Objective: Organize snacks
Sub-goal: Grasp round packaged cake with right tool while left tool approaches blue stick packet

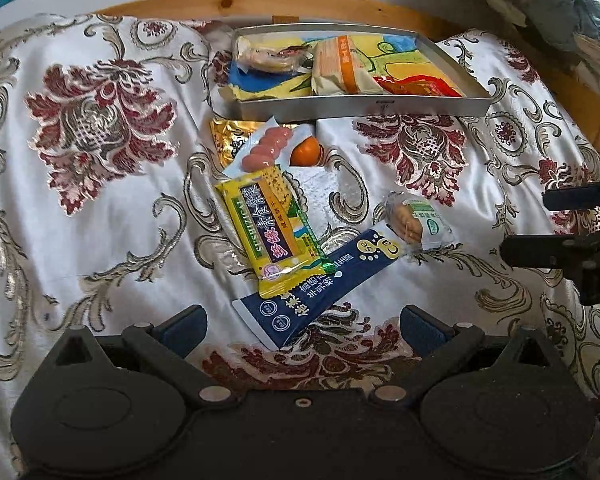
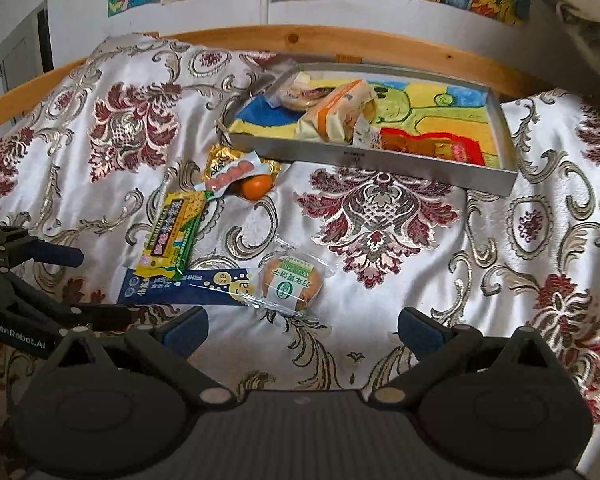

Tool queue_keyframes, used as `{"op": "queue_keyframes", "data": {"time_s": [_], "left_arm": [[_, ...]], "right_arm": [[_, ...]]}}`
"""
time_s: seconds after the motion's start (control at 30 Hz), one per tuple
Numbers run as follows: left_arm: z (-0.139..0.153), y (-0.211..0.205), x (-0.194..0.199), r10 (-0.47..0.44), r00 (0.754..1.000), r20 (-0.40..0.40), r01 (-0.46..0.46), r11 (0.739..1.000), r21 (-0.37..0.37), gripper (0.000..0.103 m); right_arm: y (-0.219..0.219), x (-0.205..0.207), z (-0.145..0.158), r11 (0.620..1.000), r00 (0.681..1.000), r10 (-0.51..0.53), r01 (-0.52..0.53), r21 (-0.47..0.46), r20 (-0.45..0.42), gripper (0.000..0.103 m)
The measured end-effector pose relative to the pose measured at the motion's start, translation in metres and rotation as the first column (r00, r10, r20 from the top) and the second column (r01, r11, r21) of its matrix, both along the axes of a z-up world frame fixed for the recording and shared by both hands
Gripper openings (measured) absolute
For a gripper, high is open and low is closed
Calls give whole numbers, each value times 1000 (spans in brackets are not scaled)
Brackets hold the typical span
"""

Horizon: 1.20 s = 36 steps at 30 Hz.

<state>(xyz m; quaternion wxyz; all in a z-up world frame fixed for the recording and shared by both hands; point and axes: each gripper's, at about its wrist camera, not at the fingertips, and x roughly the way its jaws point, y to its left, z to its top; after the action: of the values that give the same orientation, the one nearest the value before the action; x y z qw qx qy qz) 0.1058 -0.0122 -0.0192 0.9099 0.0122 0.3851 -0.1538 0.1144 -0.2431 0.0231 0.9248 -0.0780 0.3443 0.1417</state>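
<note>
- Both tongs hang above the bed with nothing between their fingers: the left tongs [image 1: 302,326] are spread wide and released, and the right tongs [image 2: 302,326] likewise gape, empty.
- The metal tray [image 2: 364,159] sits at the far side of the brocade bedspread [image 1: 100,200], near the wooden bed rail [image 2: 300,42]. It already carries a clear-wrapped pastry [image 2: 304,94], a cream-and-orange packet [image 2: 334,114] and a red packet [image 2: 428,144].
- Loose snacks lie in a cluster nearer than the tray: a gold packet [image 1: 226,136], a sausage pack [image 1: 266,146] across it, an orange [image 1: 306,152] just beside, a yellow bar [image 1: 270,224] overlapping a dark blue sachet [image 1: 320,280], and a round biscuit pack [image 2: 292,286] at the right end.
- My read: sorting is partly done, several pieces left.
- The biscuit pack lies straight ahead of the right tongs, so that looks the natural next pick. Come down over its middle, fingers across the round biscuit, not the flimsy film edge, which touches the sachet.
- The blue sachet lies right before the left tongs, but the yellow bar pins its end; lift the bar first or the sachet will drag it along.
- Soft bedding gives way, so press lightly and close slowly.
</note>
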Motion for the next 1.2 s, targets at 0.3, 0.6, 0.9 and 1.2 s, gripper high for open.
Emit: {"op": "queue_keyframes", "data": {"time_s": [0.3,0.6,0.9,1.2], "left_arm": [[-12,7,15,-28,1000,12,29,998,-56,102],[-23,13,30,-63,998,-6,62,995,-83,102],[-35,16,60,-155,988,-24,152,983,-102,102],[-40,12,60,-243,970,-28,238,964,-119,102]], "right_arm": [[4,31,-17,1000,999,-16,17,21,-42,103],[6,50,-32,998,999,2,2,64,-53,103],[13,65,-42,996,998,26,-20,83,-63,100],[21,80,-53,993,993,-3,17,113,-116,87]]}}
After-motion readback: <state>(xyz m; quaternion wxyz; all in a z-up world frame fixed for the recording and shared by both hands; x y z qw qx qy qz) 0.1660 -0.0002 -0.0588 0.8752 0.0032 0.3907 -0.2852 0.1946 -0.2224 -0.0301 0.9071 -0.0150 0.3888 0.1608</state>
